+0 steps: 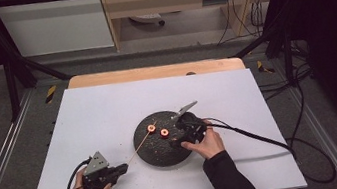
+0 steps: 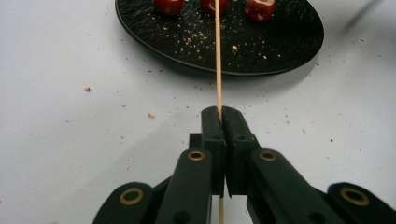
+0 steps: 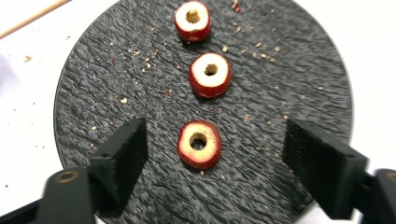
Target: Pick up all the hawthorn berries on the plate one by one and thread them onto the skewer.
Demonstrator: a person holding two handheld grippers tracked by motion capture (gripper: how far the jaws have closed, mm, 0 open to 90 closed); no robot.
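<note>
White table (image 1: 99,120), black plate (image 3: 289,84) w/ 3 red fruit rings. Left gripper (image 2: 220,114) jaws pinch a stick (image 2: 217,56), aimed at the rings, prob. to spear them. Right gripper (image 3: 212,161) jaws wide apart around nearest ring (image 3: 199,144), not touching.

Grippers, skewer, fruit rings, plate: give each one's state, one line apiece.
Left gripper: shut on the skewer.
Right gripper: open, jaws either side of the nearest ring.
Skewer: clamped, reaching over the plate.
Rings: three, cored, lying flat, unskewered.
Plate: flat, crumb-strewn.

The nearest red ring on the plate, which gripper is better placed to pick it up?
Right. The right gripper hangs open over the plate with its jaws either side of that ring. The left gripper is off the plate, shut on the skewer.
</note>
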